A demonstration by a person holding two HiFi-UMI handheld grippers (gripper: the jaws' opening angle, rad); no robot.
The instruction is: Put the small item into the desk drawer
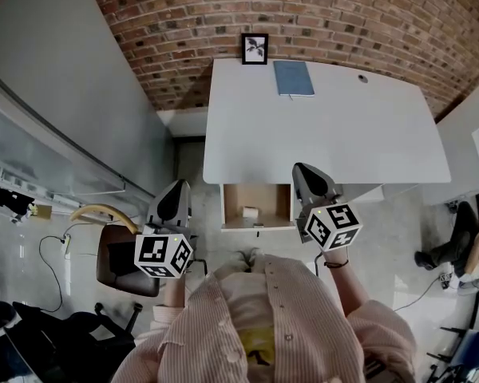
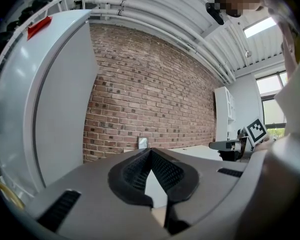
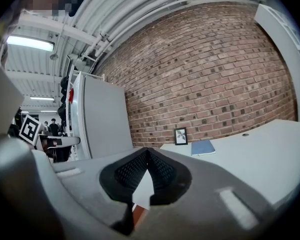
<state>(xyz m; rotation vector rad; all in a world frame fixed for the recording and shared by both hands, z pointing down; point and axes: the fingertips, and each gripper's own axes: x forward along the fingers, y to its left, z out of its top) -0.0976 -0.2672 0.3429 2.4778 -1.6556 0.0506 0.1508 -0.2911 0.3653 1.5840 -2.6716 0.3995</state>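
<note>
The desk drawer [image 1: 233,204] stands pulled open under the front edge of the white desk [image 1: 327,134]. A small white item [image 1: 250,212] lies inside it, near the middle. My right gripper [image 1: 302,168] hovers just right of the drawer, over the desk's front edge, shut and empty; its pads [image 3: 162,171] meet at the tips in the right gripper view. My left gripper [image 1: 179,184] is left of the drawer, off the desk, shut with nothing held; its pads [image 2: 167,171] touch in the left gripper view.
A small framed picture [image 1: 255,49] and a blue notebook [image 1: 293,78] sit at the desk's far edge by the brick wall. A brown chair [image 1: 116,258] stands at lower left beside a grey partition [image 1: 56,94]. A seated person [image 1: 457,242] is at far right.
</note>
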